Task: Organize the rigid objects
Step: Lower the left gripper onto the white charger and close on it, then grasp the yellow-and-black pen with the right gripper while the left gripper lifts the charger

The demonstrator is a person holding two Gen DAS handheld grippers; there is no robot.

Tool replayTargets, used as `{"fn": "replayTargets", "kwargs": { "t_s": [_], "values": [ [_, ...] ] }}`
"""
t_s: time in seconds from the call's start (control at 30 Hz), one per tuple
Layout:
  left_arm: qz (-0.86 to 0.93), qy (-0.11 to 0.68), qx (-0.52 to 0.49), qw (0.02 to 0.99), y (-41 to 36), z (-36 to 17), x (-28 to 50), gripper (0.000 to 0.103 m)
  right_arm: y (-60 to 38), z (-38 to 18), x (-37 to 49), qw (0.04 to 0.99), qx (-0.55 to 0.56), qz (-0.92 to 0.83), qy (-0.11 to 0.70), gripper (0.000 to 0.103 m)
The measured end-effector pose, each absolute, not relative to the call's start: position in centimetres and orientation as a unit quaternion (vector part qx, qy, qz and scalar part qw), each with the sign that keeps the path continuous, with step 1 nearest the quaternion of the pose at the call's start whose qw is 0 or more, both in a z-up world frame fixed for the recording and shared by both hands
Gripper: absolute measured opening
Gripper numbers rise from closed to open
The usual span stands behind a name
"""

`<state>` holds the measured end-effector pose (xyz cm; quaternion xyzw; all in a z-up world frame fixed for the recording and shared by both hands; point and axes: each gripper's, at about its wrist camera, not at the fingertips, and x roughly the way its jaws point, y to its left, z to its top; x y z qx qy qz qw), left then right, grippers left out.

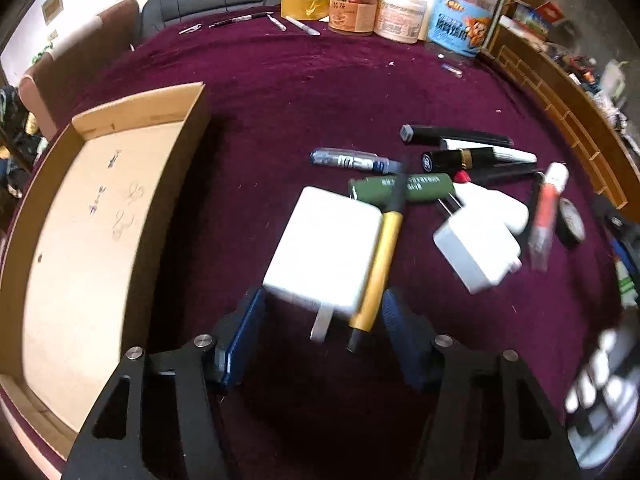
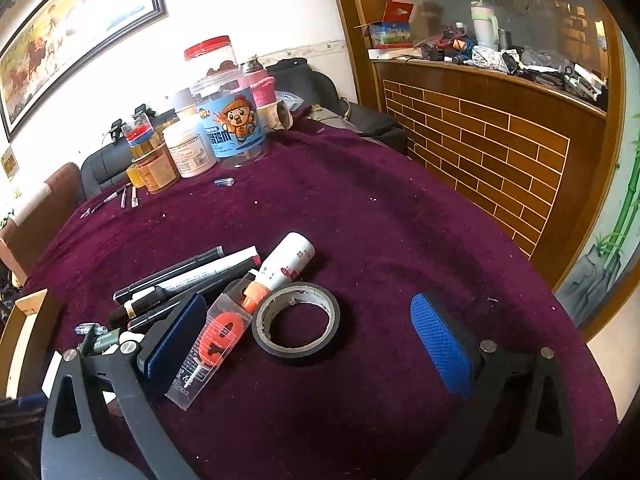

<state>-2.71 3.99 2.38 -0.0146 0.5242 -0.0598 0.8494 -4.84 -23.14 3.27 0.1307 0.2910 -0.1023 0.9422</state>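
In the left wrist view my left gripper (image 1: 322,312) is open, its blue pads on either side of a white charger block (image 1: 324,248) and a yellow-handled tool (image 1: 380,264) lying against it. Beyond lie a green cylinder (image 1: 424,188), a second white charger (image 1: 476,240), black markers (image 1: 456,136) and a blue pen (image 1: 352,160). An open cardboard box (image 1: 84,240) sits to the left. In the right wrist view my right gripper (image 2: 308,332) is open above a black tape roll (image 2: 296,320), with an orange packaged item (image 2: 216,336) by its left pad.
Jars and plastic tubs (image 2: 232,120) stand at the table's far edge with a yellow tape roll (image 1: 304,6) and several pens (image 1: 240,20). A brick-patterned wooden counter (image 2: 500,152) runs along the right side. The purple cloth (image 2: 380,220) covers the table.
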Motion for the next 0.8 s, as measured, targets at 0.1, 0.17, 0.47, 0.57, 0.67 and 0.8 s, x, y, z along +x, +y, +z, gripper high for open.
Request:
{"fn": "replayTargets", "kwargs": {
  "t_s": [0.1, 0.17, 0.47, 0.57, 0.67, 0.8],
  "values": [
    [-0.073, 0.506, -0.011, 0.859, 4.8, 3.3, -4.0, 0.055, -23.3, 3.1, -4.8, 0.941, 0.137, -0.1, 0.294, 0.103],
    [-0.067, 0.489, 0.008, 0.87, 4.8, 3.8, -4.2, 0.056, -23.4, 3.1, -4.7, 0.94, 0.14, -0.1, 0.295, 0.103],
    [-0.066, 0.466, 0.063, 0.88, 3.7, 3.5, -0.5, 0.06, -23.5, 2.8, -4.6, 0.938, 0.142, -0.1, 0.301, 0.103],
    [-0.075, 0.485, 0.081, 0.867, 3.3, 2.4, 0.3, 0.057, -23.6, 2.8, -4.5, 0.936, 0.145, -0.101, 0.303, 0.103],
    [-0.093, 0.499, 0.061, 0.859, 3.9, 2.0, 0.2, 0.045, -23.7, 2.7, -4.5, 0.936, 0.148, -0.1, 0.304, 0.103],
    [-0.071, 0.505, 0.049, 0.859, 4.9, 1.7, 0.6, 0.045, -23.8, 2.7, -4.5, 0.935, 0.149, -0.099, 0.306, 0.103]
  ]
}}
